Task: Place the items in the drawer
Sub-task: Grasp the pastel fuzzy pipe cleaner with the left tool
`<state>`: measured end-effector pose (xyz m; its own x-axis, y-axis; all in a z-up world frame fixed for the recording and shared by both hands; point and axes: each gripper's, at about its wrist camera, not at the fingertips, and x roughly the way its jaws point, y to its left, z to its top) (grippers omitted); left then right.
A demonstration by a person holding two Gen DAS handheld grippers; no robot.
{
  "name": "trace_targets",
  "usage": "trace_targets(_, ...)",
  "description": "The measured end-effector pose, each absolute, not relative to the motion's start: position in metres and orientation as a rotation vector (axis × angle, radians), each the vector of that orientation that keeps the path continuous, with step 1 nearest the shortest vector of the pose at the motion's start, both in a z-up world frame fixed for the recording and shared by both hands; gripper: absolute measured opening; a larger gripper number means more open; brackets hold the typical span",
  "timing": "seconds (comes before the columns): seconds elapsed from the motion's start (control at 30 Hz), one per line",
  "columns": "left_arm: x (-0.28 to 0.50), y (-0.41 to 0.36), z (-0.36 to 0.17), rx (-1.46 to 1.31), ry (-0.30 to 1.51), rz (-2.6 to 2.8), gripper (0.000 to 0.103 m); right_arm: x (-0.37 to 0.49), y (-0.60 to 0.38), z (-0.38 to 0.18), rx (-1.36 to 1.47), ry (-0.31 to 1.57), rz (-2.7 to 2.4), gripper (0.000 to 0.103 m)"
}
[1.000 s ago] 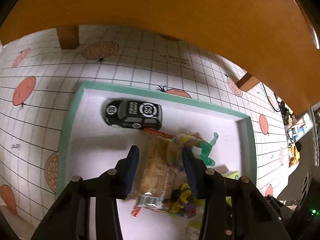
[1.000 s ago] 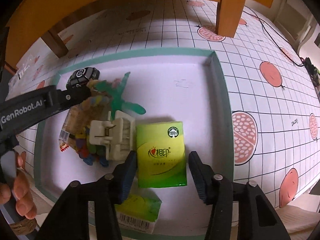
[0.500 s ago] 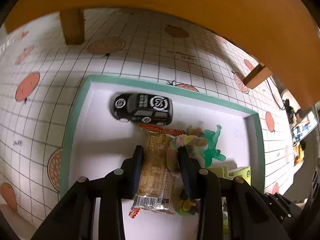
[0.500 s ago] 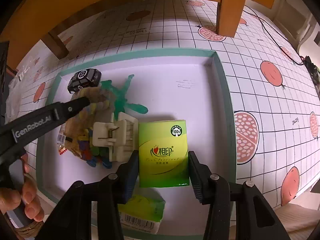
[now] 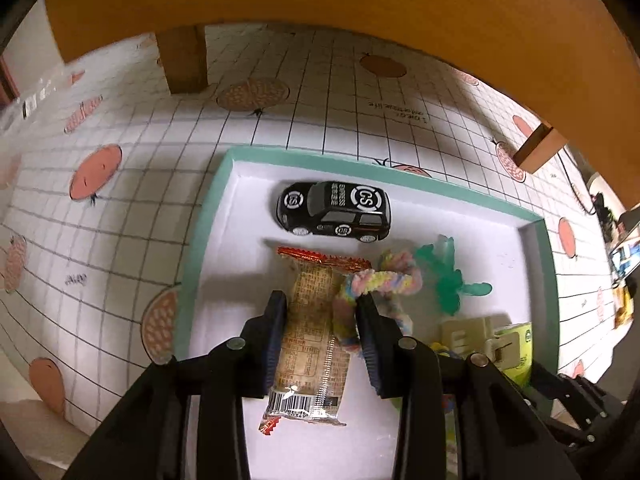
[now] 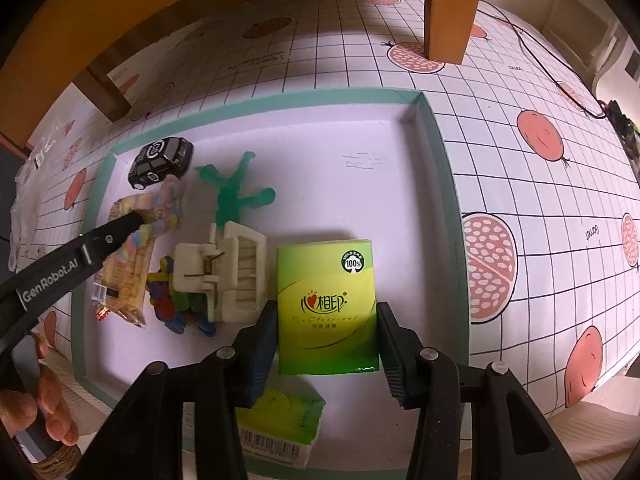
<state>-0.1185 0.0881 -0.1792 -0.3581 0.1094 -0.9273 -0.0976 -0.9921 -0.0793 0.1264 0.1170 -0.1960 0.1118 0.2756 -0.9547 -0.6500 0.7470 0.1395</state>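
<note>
The drawer [image 5: 208, 216] is a white tray with a teal rim, also seen in the right wrist view [image 6: 440, 168]. My left gripper [image 5: 322, 316] is shut on a brown snack packet [image 5: 310, 344], with a pastel twisted rope [image 5: 384, 284] caught against its right finger. In the right wrist view my right gripper [image 6: 326, 320] is shut on a green tissue pack [image 6: 326, 300], its fingers pressed to both sides. Inside the drawer lie a black toy car [image 5: 334, 212], a green toy figure [image 6: 232, 196], a cream hair clip [image 6: 224, 272] and a second green pack [image 6: 276, 424].
An orange wooden table edge [image 5: 320, 8] hangs overhead, with legs [image 6: 452, 12] standing on the gridded fruit-print mat [image 6: 540, 208]. A person's hand [image 6: 44, 412] holds the left gripper's handle. Small colourful pieces [image 6: 172, 304] lie by the hair clip. The drawer's far right part is bare.
Both grippers' fingers have drawn closer together. The left one has narrowed onto the snack packet and rope and shifted them left, away from the car. The right holds still.
</note>
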Motion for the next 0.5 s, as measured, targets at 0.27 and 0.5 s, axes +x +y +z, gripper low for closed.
trace_targets(0.27, -0.119, 0.109, -0.172, -1.593, 0.233, 2.532, 0.046, 0.126, 0.115, -0.195, -0.344, 1.294, 0.696, 0.050)
trace_targets(0.5, -0.118, 0.124, -0.175, -1.526, 0.376, 2.516, 0.042, 0.127, 0.116, -0.195, -0.340, 1.295, 0.692, 0.050)
